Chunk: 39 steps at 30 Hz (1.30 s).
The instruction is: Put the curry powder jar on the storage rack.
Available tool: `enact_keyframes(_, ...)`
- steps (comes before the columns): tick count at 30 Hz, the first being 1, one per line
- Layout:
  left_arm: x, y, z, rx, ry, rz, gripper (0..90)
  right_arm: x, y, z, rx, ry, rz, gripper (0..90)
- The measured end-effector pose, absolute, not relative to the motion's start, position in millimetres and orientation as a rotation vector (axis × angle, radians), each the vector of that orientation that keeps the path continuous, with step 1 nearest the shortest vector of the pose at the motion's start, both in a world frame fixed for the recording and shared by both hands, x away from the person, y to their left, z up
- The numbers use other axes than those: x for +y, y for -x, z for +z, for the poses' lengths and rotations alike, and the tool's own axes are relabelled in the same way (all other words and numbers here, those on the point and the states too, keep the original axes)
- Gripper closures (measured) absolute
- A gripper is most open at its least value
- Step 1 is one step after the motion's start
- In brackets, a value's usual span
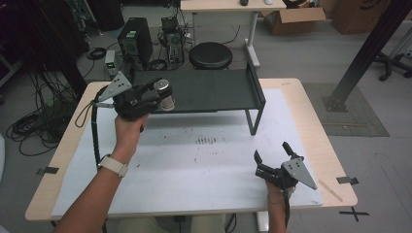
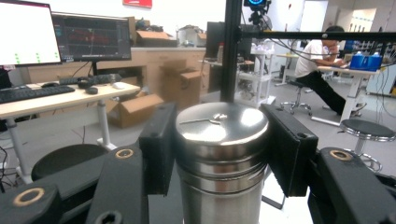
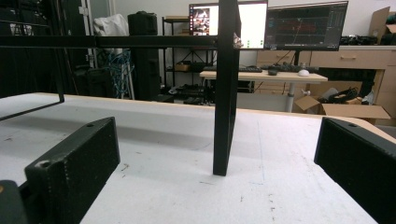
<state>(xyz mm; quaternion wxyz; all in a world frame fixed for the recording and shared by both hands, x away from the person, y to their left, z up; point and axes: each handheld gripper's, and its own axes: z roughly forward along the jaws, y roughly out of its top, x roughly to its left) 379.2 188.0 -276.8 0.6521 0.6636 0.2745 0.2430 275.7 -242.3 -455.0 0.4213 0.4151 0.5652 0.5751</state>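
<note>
Black pads of the left gripper (image 2: 219,154) clamp a steel canister (image 2: 219,158), held at the upper left of the high view over the black shelf (image 1: 214,90). Lower right, the right gripper (image 1: 272,158) rests on the table (image 1: 194,165), jaws spread and holding nothing.

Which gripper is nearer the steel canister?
Left. The left gripper is clamped on the canister by the shelf; the right gripper rests open, far off.

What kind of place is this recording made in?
Most likely a lab or workshop. Monitors stand on a desk, cardboard boxes and cables lie on the floor, and the worktable carries a black rack.
</note>
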Motion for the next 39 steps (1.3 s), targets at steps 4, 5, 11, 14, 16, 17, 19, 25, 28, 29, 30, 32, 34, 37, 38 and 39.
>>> enact_keyframes(4, 182, -391, -275, 0.638, -1.506, 0.554, 48.9, -242, -276, -455, 1.414, -1.041, 1.441, 0.0)
enact_keyframes(5, 181, -394, -275, 0.64, -1.508, 0.558, 48.9, -242, -276, -455, 1.415, -1.041, 1.441, 0.0)
enact_keyframes(11, 177, -408, -277, 0.664, -1.519, 0.576, 48.9, -242, -276, -455, 1.417, -1.041, 1.439, 0.0)
enact_keyframes(14, 175, -415, -278, 0.675, -1.525, 0.59, 48.8, -242, -276, -455, 1.416, -1.041, 1.439, 0.0)
enact_keyframes(16, 173, -420, -278, 0.682, -1.531, 0.598, 48.8, -242, -276, -455, 1.416, -1.04, 1.44, 0.0)
enact_keyframes(17, 173, -421, -279, 0.686, -1.53, 0.601, 48.8, -242, -276, -455, 1.415, -1.04, 1.44, 0.0)
enact_keyframes(19, 171, -425, -280, 0.691, -1.529, 0.605, 48.8, -242, -276, -455, 1.417, -1.04, 1.439, 0.0)
enact_keyframes(25, 165, -439, -286, 0.714, -1.58, 0.622, 48.8, -242, -276, -455, 1.417, -1.041, 1.439, 0.0)
enact_keyframes(28, 162, -443, -287, 0.723, -1.585, 0.623, 48.8, -242, -276, -455, 1.417, -1.042, 1.44, 0.0)
enact_keyframes(29, 160, -445, -288, 0.727, -1.591, 0.625, 48.8, -242, -276, -455, 1.416, -1.042, 1.441, 0.0)
enact_keyframes(30, 159, -446, -288, 0.729, -1.599, 0.629, 48.8, -242, -276, -455, 1.417, -1.042, 1.441, 0.0)
enact_keyframes(32, 157, -448, -288, 0.736, -1.607, 0.633, 48.7, -242, -276, -455, 1.417, -1.042, 1.44, 0.0)
enact_keyframes(34, 155, -451, -289, 0.743, -1.62, 0.635, 48.7, -242, -276, -455, 1.417, -1.042, 1.44, 0.0)
enact_keyframes(37, 154, -454, -291, 0.756, -1.636, 0.638, 48.7, -242, -276, -455, 1.418, -1.042, 1.44, 0.0)
enact_keyframes(38, 153, -455, -292, 0.759, -1.64, 0.639, 48.7, -242, -276, -455, 1.418, -1.041, 1.439, 0.0)
enact_keyframes(39, 152, -456, -293, 0.766, -1.651, 0.642, 48.7, -242, -276, -455, 1.418, -1.04, 1.439, 0.0)
